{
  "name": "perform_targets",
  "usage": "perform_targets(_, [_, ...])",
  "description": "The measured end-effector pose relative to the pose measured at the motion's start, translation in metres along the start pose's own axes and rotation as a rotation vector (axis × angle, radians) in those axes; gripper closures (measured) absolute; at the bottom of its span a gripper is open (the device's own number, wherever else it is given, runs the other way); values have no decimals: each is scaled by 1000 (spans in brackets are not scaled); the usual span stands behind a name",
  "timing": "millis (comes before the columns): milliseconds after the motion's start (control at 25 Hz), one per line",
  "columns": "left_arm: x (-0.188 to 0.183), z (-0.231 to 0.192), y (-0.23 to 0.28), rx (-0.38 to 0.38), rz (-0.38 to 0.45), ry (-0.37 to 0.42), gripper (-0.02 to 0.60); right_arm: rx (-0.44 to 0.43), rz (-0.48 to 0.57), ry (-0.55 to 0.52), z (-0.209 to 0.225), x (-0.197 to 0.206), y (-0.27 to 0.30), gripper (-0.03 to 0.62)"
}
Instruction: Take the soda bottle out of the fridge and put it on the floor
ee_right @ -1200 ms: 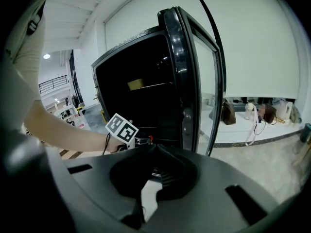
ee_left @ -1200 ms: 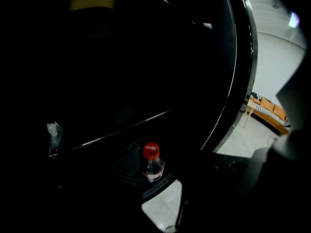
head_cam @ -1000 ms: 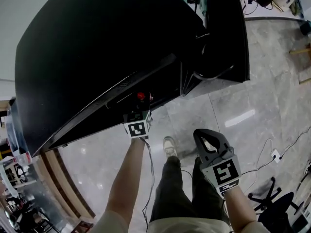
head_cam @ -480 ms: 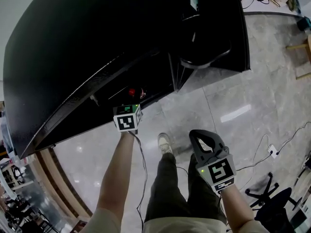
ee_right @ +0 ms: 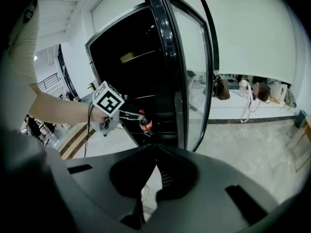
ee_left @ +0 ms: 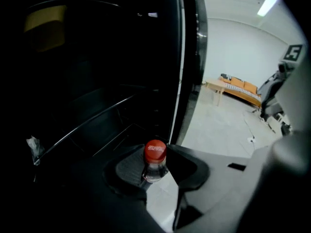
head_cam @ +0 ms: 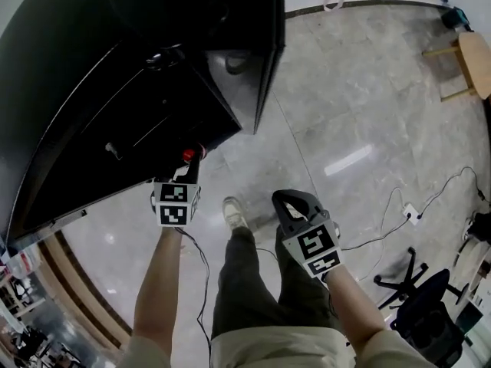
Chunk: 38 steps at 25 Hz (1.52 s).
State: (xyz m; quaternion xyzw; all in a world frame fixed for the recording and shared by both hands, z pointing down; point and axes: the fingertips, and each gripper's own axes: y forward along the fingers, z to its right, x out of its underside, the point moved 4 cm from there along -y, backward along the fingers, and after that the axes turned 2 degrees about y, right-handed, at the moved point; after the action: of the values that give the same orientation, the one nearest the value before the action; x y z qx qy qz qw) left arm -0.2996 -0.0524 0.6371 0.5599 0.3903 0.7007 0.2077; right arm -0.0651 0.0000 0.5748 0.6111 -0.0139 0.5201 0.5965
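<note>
The soda bottle [ee_left: 154,160], clear with a red cap [head_cam: 188,155], hangs by its neck between the pads of my left gripper [ee_left: 156,171]. These jaws have just been closing and now press on the neck. In the right gripper view the bottle [ee_right: 145,123] is just in front of the black fridge's [head_cam: 84,75] dark shelves, beside its open glass door [ee_right: 190,76]. My left gripper [head_cam: 189,164] is at the fridge's lower front edge. My right gripper [head_cam: 290,205] hangs over the floor by the person's leg, its jaws [ee_right: 155,148] together on nothing.
The person's legs and a shoe [head_cam: 232,211] are on the grey marble floor [head_cam: 345,113] between the grippers. A cable with a socket strip [head_cam: 406,213] and an office chair [head_cam: 426,313] lie to the right. A wooden stool [head_cam: 469,60] stands at the far right.
My left gripper has drawn back from inside the fridge with the bottle in its jaws. The right gripper has sunk a little. The head view has swung toward the floor.
</note>
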Motion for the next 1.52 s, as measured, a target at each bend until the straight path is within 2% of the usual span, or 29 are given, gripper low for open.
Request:
perform_targets(120, [4, 37, -1, 39, -2, 68, 453, 33, -44, 21, 12, 32, 3, 599])
perform_targets(320, [16, 95, 17, 119, -15, 88, 453, 82, -122, 59, 36, 85, 7, 599])
perform_targets(440, [24, 127, 38, 167, -30, 120, 453, 119, -141, 56, 55, 110, 9, 599])
perform_targets(600, [47, 166, 72, 230, -80, 173, 454, 166, -149, 111, 77, 147, 18, 599])
perform_targets(760, [67, 200, 106, 278, -116, 230, 454, 165, -193, 140, 96, 184, 29, 599])
perform_targets(1040, [103, 242, 159, 359, -169, 324, 454, 157, -274, 202, 111, 257, 65, 599])
perform_targets(1280, [137, 268, 204, 415, -242, 420, 453, 149, -296, 348, 126, 307, 102, 599])
perform_targets(1520, [176, 283, 247, 443, -309, 496, 453, 149, -288, 457, 146, 339, 132, 597])
